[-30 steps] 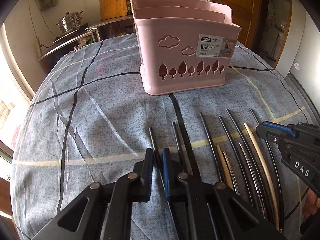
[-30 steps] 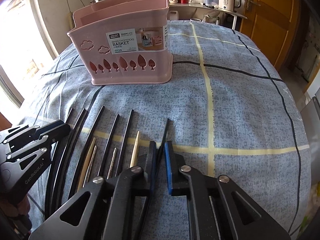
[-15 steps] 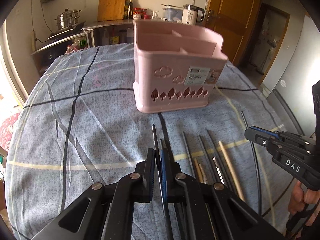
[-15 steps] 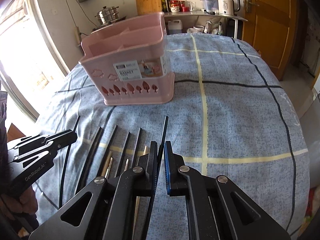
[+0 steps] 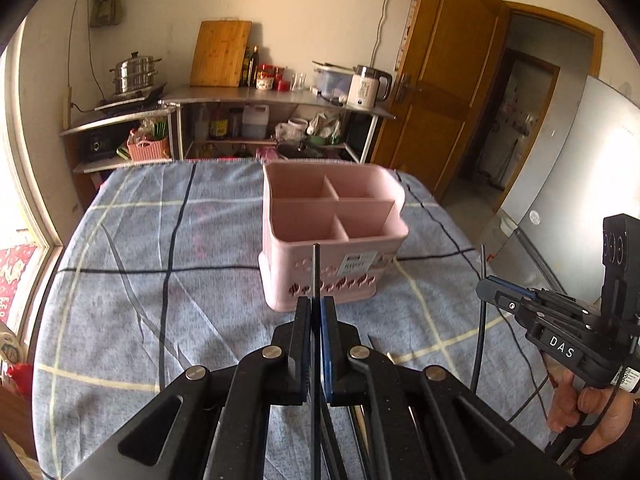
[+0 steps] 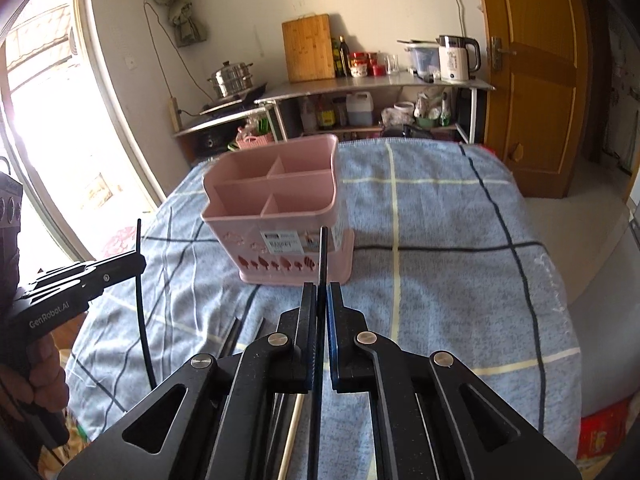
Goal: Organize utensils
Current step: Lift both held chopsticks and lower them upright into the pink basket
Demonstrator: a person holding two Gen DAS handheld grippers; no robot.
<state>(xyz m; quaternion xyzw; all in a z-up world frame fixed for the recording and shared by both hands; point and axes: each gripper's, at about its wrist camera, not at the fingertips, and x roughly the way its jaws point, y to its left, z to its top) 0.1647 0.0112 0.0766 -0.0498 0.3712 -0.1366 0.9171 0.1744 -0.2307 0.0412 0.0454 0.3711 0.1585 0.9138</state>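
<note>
A pink plastic basket [image 5: 334, 236], rounded at the corners and split by thin walls into four compartments, stands on the worktop [image 5: 132, 264], which is covered by a nubby blue-grey cloth crossed with black and cream lines. Leaf-shaped cut-outs run along the basket's lower front, and a white label there reads "BASKET" in the right wrist view.

The left hand-held gripper [image 5: 317, 312] has its jaws pinched narrowly on a slim black chopstick [image 5: 316, 272], whose tip rises in front of the basket. The right hand-held gripper [image 6: 321, 300] likewise clamps a second black chopstick [image 6: 322, 256], tip up before the basket's label. Both point downward at a slant above the cloth.

More loose chopsticks [image 6: 236, 330], dark ones and a pale wooden one, lie on the cloth below the grippers, well short of the basket.

The right gripper's body carries "DAS" in the left view; the left one's reads "GenRobot.AI" in the right view. A hand [image 5: 580, 408] grips each handle.
</note>
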